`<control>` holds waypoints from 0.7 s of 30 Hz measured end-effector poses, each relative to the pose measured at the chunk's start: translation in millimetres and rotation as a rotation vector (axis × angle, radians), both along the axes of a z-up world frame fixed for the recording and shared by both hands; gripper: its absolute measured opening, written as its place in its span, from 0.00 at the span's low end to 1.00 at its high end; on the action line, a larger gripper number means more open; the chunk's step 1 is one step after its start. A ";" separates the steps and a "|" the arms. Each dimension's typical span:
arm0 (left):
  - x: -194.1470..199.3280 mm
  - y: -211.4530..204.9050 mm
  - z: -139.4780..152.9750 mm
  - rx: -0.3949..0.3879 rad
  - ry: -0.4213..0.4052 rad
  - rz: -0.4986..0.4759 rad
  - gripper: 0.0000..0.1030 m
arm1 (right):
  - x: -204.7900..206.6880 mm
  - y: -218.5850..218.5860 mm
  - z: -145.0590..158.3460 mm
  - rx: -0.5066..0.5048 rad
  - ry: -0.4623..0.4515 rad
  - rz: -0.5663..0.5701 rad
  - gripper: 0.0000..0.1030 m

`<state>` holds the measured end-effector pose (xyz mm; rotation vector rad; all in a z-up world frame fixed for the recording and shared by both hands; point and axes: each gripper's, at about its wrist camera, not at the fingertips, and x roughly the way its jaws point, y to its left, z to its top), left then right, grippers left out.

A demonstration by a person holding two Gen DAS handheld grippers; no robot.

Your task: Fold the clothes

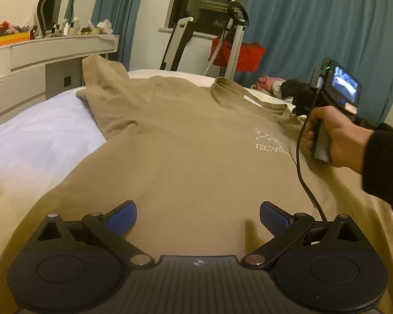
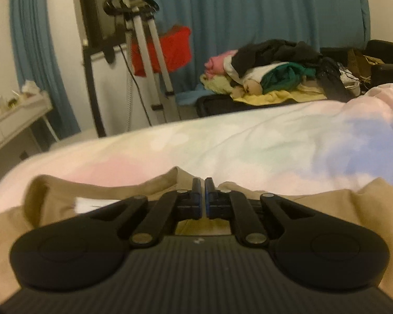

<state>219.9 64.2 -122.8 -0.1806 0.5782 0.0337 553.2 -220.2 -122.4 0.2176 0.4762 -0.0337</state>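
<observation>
A tan T-shirt (image 1: 186, 151) with white chest print lies spread face up on the bed, collar at the far end. My left gripper (image 1: 197, 217) is open and empty, low over the shirt's lower body. My right gripper (image 2: 203, 187) has its jaws closed together at the shirt's shoulder edge (image 2: 327, 204) beside the collar (image 2: 102, 183). Whether cloth is pinched between the pads is hidden. In the left wrist view the right gripper's body (image 1: 327, 96) shows in a hand at the shirt's right shoulder, its fingertips hidden.
The bed sheet (image 2: 249, 141) is pastel. A pile of clothes (image 2: 269, 73) lies beyond the bed. A white dresser (image 1: 39, 60) stands left, a garment steamer stand (image 1: 233, 34) and blue curtains behind. A black cable (image 1: 301, 162) trails over the shirt.
</observation>
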 end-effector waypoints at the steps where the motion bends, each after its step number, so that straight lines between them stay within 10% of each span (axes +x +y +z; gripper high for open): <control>1: 0.0 -0.2 0.6 0.000 -0.001 -0.001 0.98 | -10.0 -0.6 5.4 -0.009 -0.002 0.015 0.12; 5: -1.8 -2.9 6.1 0.020 -0.009 -0.004 0.98 | -76.8 -5.6 34.8 -0.010 -0.067 0.085 0.74; 21: -106.2 -29.7 89.9 0.088 -0.182 -0.104 0.98 | -412.0 -24.0 110.6 0.065 -0.180 0.113 0.76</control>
